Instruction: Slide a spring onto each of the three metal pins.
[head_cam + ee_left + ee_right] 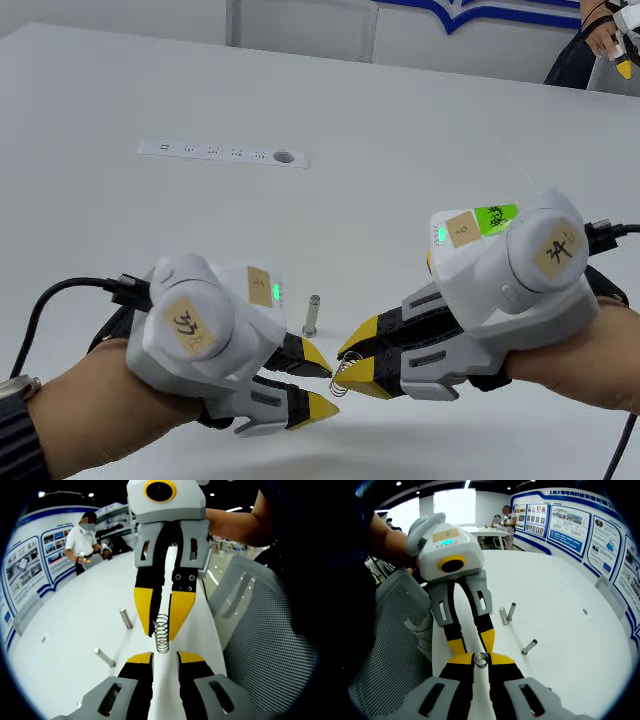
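Note:
My right gripper is shut on a small metal spring, which sticks out toward my left gripper. The left gripper is open, its yellow tips on either side of the spring's free end. In the left gripper view the spring hangs from the right gripper down to my own jaws. The right gripper view shows the spring end-on. One metal pin stands just behind the tips. Another pin lies tilted on the table, and a loose spring rests beside a pin.
The white table has a flush power strip farther back. A grey mesh chair stands at the table's near side. People stand in the background, one at the table's far right corner.

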Available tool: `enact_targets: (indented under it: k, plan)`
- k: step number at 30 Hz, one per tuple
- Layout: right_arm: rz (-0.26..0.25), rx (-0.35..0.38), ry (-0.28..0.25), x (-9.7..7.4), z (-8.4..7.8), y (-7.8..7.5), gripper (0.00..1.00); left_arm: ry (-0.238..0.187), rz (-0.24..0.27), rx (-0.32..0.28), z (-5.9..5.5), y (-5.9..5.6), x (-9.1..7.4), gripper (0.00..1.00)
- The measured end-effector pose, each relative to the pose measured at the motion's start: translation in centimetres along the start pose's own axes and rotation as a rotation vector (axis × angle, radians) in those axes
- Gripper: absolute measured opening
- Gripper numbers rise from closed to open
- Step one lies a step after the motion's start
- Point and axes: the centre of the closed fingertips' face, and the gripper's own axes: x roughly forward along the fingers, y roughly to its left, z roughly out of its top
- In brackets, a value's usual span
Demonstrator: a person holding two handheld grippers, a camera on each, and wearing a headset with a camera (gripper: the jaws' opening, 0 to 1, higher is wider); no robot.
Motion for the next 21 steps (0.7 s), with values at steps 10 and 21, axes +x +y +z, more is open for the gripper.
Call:
enact_targets:
  k: [10,21]
  plan:
    - [-0.02,-0.004,0.006,-0.4,0.3,-1.7,0.12,-0.048,0.028,-0.074,-1.0,-0.1,-2.0,0.28]
    - [-0.042,-0.029,0.013,-0.9,1.5,-4.1,0.12,-0.09,0.083,-0.126,-1.9,0.7,-4.1,0.38]
